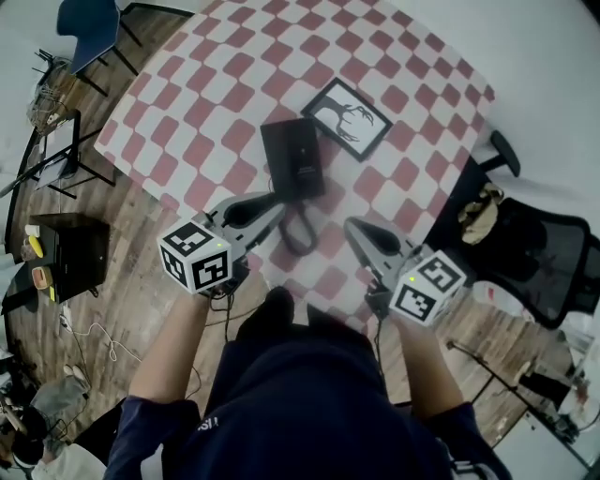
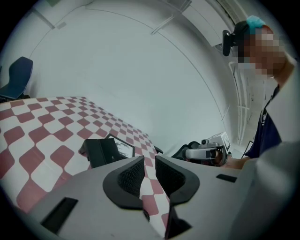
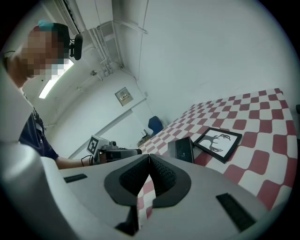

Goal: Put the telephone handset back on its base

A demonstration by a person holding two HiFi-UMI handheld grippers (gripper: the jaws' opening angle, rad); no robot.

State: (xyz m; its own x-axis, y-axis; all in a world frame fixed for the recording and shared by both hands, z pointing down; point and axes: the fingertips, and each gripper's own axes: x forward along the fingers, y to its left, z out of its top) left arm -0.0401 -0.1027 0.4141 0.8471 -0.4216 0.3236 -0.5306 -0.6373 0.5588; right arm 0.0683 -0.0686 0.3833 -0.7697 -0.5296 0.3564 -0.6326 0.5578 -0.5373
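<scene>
A black telephone (image 1: 293, 157) lies flat in the middle of the red-and-white checked table (image 1: 197, 141). I cannot tell the handset apart from the base. Its dark cord (image 1: 298, 234) loops toward the near edge. My left gripper (image 1: 277, 202) hovers just short of the phone's near left corner; its jaws stand a narrow gap apart with only tablecloth showing between them (image 2: 149, 159). The phone (image 2: 101, 151) lies ahead of it to the left. My right gripper (image 1: 352, 225) hangs right of the cord, its tips touching (image 3: 149, 157) and holding nothing. The phone (image 3: 182, 150) lies beyond it.
A black-framed picture of a tree (image 1: 348, 117) lies just right of the phone. A black office chair (image 1: 534, 253) stands at the table's right, a blue chair (image 1: 89, 28) at the far left. A black box (image 1: 70, 253) sits on the wooden floor.
</scene>
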